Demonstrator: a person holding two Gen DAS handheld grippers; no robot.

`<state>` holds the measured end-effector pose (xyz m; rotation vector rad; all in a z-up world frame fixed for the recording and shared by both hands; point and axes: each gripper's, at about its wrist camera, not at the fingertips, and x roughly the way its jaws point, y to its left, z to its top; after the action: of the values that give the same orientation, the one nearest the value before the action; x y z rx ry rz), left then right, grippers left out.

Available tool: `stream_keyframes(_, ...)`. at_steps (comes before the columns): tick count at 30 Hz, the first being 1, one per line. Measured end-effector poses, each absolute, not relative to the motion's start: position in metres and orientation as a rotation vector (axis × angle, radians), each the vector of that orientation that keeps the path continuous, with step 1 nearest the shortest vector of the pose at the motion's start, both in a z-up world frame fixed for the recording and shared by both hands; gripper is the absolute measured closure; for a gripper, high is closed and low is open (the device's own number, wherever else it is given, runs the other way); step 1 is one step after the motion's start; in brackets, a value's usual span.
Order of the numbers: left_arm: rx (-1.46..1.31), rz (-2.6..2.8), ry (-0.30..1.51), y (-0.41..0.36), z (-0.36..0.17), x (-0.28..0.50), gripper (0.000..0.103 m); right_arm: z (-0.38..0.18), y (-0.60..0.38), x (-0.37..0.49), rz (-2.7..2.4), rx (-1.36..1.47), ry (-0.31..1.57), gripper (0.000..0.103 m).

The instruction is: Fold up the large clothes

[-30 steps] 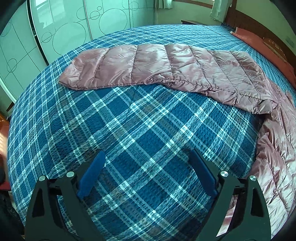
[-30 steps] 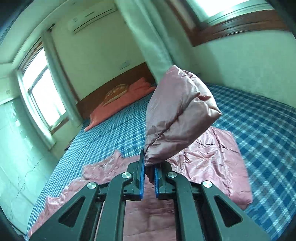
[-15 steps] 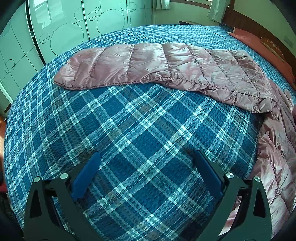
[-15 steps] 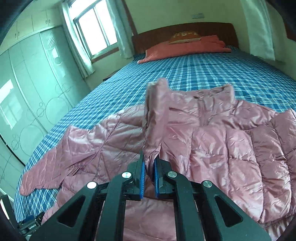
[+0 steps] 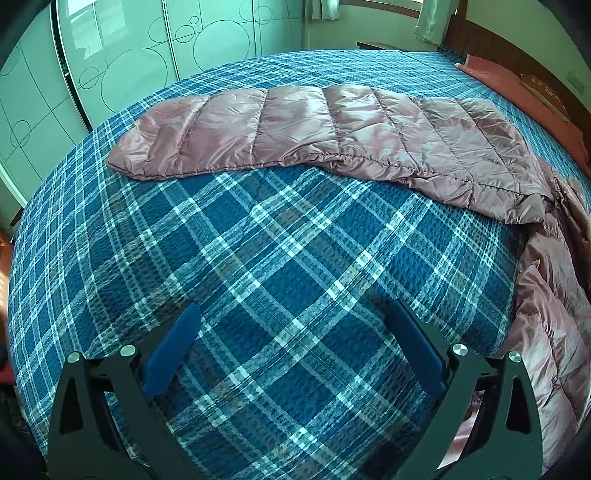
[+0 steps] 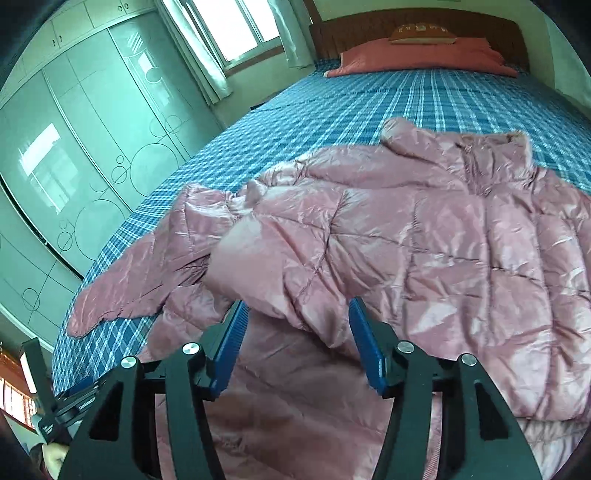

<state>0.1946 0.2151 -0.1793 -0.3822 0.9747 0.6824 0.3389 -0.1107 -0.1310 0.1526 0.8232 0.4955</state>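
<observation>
A pink quilted puffer jacket (image 6: pixel 424 236) lies spread on the blue plaid bed (image 6: pixel 388 99). One sleeve has been folded across the jacket's body, its cuff (image 6: pixel 266 280) lying just ahead of my right gripper (image 6: pixel 295 325), which is open with nothing between its fingers. In the left wrist view the other sleeve (image 5: pixel 314 129) stretches flat across the bedspread (image 5: pixel 277 258), well beyond my left gripper (image 5: pixel 291 328). That gripper is open and empty above bare bedspread. The jacket's body (image 5: pixel 554 325) shows at the right edge.
A red pillow (image 6: pixel 417 55) and a wooden headboard (image 6: pixel 417 26) stand at the bed's far end. Green wardrobe doors (image 6: pixel 85 147) run along the bed's left side. The left gripper's body (image 6: pixel 55 406) shows at the bottom left of the right wrist view.
My right gripper swung the held sleeve down over the jacket's body, then opened and let it go. My left gripper stayed open and shifted slightly over the bedspread.
</observation>
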Motion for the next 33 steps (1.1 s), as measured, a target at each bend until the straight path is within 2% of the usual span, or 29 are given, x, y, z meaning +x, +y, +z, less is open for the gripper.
stream_keyframes(5, -0.378, 0.684, 0.974, 0.215, -0.18, 0.195, 0.002, -0.12, -0.221, 0.332, 0.164, 0.203, 0.769, 0.047)
stream_keyframes(8, -0.377, 0.684, 0.973, 0.215, -0.18, 0.196, 0.002, -0.144, -0.27, 0.337, -0.046, 0.136, 0.806, 0.05)
stream_keyframes(10, -0.377, 0.685, 0.974, 0.215, -0.181, 0.196, 0.002, -0.175, -0.289, 0.345, -0.069, 0.138, 0.901, 0.05)
stream_keyframes(14, -0.375, 0.685, 0.973, 0.214, -0.181, 0.196, 0.002, -0.168, -0.288, 0.348, -0.042, 0.122, 0.903, 0.05)
stream_keyframes(18, -0.365, 0.689, 0.977, 0.216, -0.184, 0.198, 0.002, -0.137, -0.299, 0.364, -0.089, 0.163, 0.774, 0.049)
stream_keyframes(21, -0.362, 0.69, 0.978, 0.217, -0.184, 0.199, 0.002, -0.148, -0.315, 0.389, -0.125, 0.172, 0.804, 0.049)
stream_keyframes(24, -0.361, 0.69, 0.978, 0.219, -0.185, 0.199, 0.002, -0.184, -0.319, 0.41, -0.12, 0.177, 0.915, 0.048)
stream_keyframes(30, -0.36, 0.69, 0.977, 0.217, -0.185, 0.2, 0.002, -0.151, -0.298, 0.394, -0.103, 0.208, 0.852, 0.048)
stream_keyframes(33, -0.361, 0.69, 0.977, 0.217, -0.185, 0.199, 0.002, -0.156, -0.272, 0.377, -0.079, 0.178, 0.833, 0.048)
